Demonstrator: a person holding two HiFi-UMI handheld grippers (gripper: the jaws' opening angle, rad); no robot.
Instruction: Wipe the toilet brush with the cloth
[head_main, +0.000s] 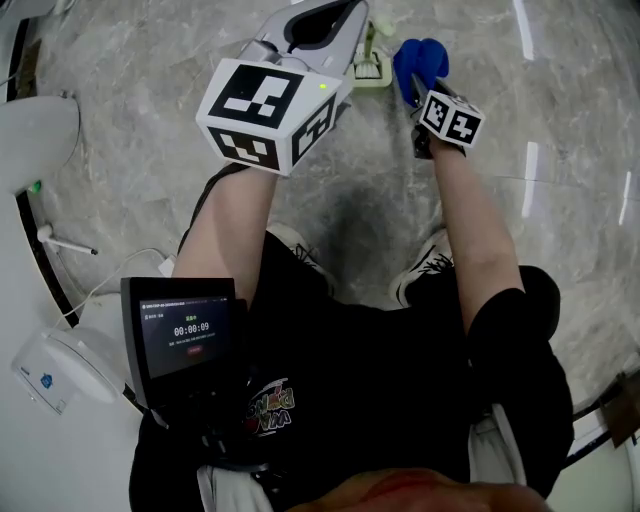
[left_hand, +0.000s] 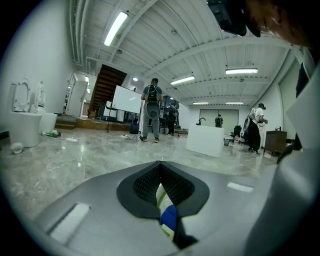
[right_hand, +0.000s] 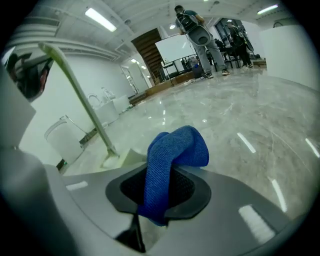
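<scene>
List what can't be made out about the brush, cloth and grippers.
- Toilet brush bristles: too small in the head view, and cut off by the right gripper body in its own view.
- Cloth touching the brush or not: no view settles it.
- Right gripper jaws, head view: hidden by its marker cube and the cloth.

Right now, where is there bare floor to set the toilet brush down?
Bare marble floor lies right of the right hand-held gripper and its blue cloth, and between the left hand-held gripper and the toilet. Crowded: around the toilet brush and shoes, and by the cable at lower left.
</scene>
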